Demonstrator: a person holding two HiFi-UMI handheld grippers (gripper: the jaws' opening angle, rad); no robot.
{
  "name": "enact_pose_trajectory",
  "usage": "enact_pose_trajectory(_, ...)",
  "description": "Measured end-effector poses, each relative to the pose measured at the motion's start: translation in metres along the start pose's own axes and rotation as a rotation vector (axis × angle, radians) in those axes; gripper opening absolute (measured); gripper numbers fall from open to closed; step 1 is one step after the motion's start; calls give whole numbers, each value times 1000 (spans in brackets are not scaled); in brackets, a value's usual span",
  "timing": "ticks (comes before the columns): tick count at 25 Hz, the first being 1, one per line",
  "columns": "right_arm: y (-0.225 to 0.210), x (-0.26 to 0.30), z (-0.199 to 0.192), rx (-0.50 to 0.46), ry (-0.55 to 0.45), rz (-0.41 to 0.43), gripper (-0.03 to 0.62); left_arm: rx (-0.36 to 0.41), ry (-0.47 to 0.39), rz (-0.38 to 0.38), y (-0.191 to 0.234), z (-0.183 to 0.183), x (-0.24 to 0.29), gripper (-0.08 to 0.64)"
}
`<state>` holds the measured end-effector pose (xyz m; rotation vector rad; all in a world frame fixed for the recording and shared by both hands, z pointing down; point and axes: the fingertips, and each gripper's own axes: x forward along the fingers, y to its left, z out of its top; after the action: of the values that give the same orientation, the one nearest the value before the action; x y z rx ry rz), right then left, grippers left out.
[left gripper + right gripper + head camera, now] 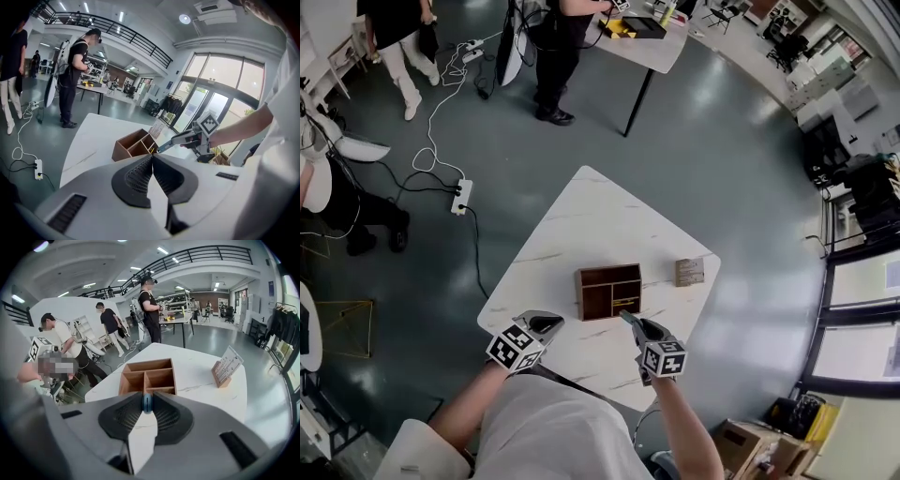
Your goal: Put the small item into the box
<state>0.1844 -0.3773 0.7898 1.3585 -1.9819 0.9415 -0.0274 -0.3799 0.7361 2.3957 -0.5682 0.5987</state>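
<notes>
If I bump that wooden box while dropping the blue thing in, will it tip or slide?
The box looks low and wide, sitting flat, so it would probably slide rather than tip. The table looks smooth, so a light nudge from the right gripper, shut on the blue thing, might shift it. Its wooden walls look rigid.

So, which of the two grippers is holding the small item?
The right gripper: its jaws are shut on a small blue item. The left gripper has its jaws together with nothing between them.
</notes>
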Motion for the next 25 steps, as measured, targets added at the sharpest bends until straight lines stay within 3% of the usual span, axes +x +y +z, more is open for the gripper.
enact_pose_trajectory(16, -6, 76, -20, -19, 170, -81, 83, -23, 43, -25, 38, -4, 2, 14)
enact_pose_trajectory(25, 6, 89, -20, -21, 182, -53, 86, -41, 53, -19, 51, -11, -5, 15)
